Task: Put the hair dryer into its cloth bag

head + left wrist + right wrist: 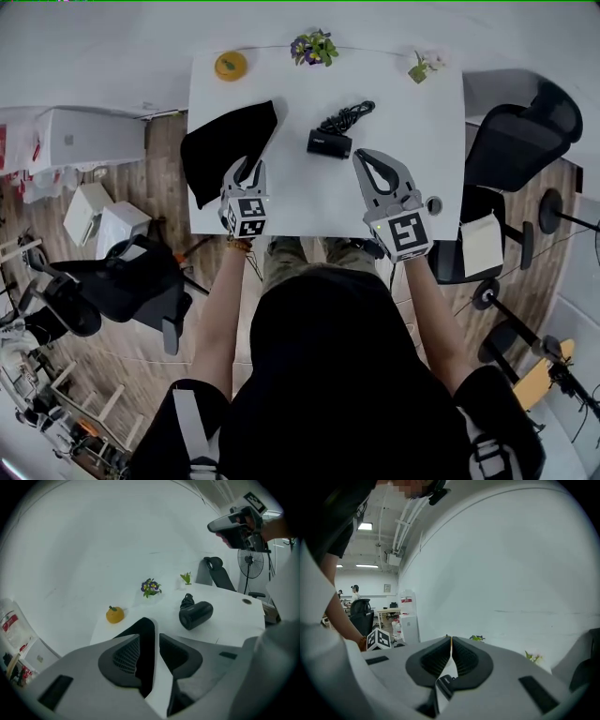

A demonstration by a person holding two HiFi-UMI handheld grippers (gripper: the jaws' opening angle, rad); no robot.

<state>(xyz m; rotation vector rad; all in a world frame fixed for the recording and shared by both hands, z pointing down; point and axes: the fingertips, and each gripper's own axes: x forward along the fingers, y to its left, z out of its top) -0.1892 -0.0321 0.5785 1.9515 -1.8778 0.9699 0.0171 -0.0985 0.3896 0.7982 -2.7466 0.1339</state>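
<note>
The black hair dryer (pixel 329 143) lies on its side mid-table on the white table (pixel 412 122), its coiled cord (pixel 349 116) behind it. The black cloth bag (pixel 228 145) lies flat at the table's left side. My left gripper (pixel 249 169) hovers over the bag's near right edge. Its jaws stand a little apart, and in the left gripper view (pixel 150 637) only the bag (pixel 146 625) shows in the gap, with the dryer (pixel 196 614) further right. My right gripper (pixel 361 156) is near the dryer's right side, apart from it and shut on nothing (pixel 450 639).
An orange fruit-shaped object (pixel 231 65), a purple flower pot (pixel 314 47) and a small green plant (pixel 424 66) line the table's far edge. Black office chairs stand at the right (pixel 520 141) and near left (pixel 122 281). White boxes (pixel 98 220) sit on the floor at left.
</note>
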